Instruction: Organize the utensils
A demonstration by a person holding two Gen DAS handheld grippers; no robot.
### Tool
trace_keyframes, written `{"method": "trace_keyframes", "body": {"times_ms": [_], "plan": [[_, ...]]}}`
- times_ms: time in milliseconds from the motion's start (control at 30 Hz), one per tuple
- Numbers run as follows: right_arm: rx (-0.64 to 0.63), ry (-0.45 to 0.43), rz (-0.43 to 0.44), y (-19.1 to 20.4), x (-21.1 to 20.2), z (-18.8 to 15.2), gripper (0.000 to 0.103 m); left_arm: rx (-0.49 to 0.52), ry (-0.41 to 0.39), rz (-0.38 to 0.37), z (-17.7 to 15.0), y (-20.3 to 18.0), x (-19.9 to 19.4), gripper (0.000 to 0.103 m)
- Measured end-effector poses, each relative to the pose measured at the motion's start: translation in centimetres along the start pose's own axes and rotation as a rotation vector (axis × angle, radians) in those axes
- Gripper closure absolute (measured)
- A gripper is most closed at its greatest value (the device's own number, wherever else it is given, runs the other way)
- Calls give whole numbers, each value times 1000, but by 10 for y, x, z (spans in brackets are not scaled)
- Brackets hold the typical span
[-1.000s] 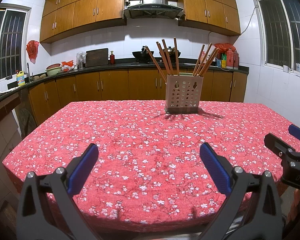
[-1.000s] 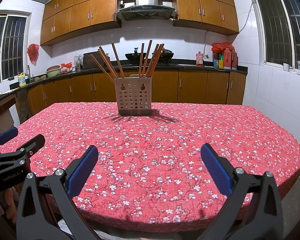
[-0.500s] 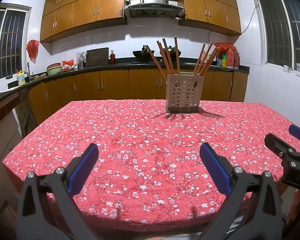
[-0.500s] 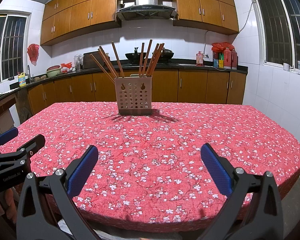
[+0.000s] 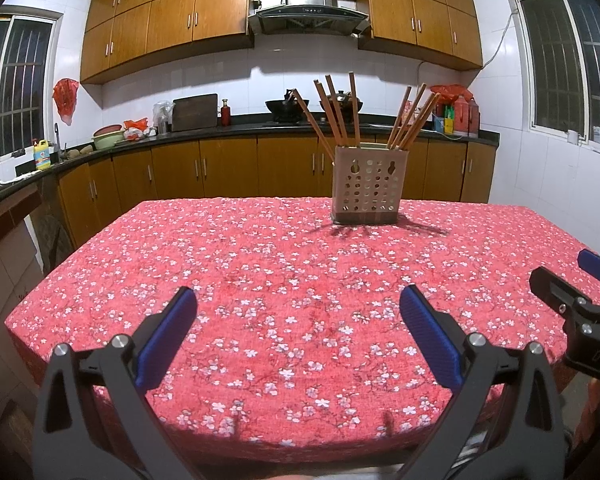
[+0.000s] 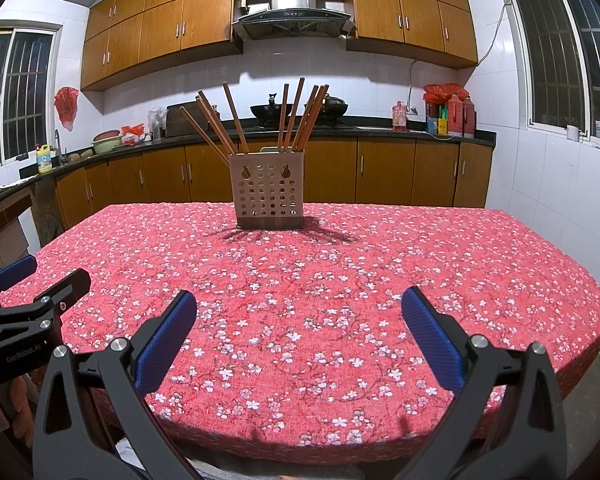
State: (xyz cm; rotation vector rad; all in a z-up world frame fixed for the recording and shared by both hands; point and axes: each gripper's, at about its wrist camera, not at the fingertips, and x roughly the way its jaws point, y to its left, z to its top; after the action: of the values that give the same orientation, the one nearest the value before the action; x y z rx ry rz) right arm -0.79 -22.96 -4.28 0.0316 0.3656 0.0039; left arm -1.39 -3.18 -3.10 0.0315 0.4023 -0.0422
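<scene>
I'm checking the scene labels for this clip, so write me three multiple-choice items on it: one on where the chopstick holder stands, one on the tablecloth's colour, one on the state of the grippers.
1. Where does the chopstick holder stand?
A. On the far part of the table
B. On the kitchen counter
C. Between the left gripper's fingers

2. What colour is the tablecloth?
A. Plain blue
B. Red with small white flowers
C. Green checks

3. How are the left gripper and right gripper?
A. Both open, holding nothing
B. Both shut on chopsticks
C. Left shut, right open

Answers: 1 A, it sits on the cloth well beyond both grippers. 2 B, the flower print covers the table. 3 A, each wrist view shows wide-apart blue pads with only cloth between.
</scene>
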Motion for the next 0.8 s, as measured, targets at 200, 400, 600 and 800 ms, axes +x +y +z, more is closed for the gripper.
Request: {"method": "trace_keyframes", "body": {"times_ms": [200,400,600,800], "plan": [[0,0,0,0,0,0,2,0,0,0,1,0,0,4],[0,0,0,0,0,0,2,0,0,0,1,0,0,4],[1,1,0,0,0,1,2,-1,2,0,0,1,0,4],[1,2,0,1,-1,0,2,0,3,1,1,1,0,4]]}}
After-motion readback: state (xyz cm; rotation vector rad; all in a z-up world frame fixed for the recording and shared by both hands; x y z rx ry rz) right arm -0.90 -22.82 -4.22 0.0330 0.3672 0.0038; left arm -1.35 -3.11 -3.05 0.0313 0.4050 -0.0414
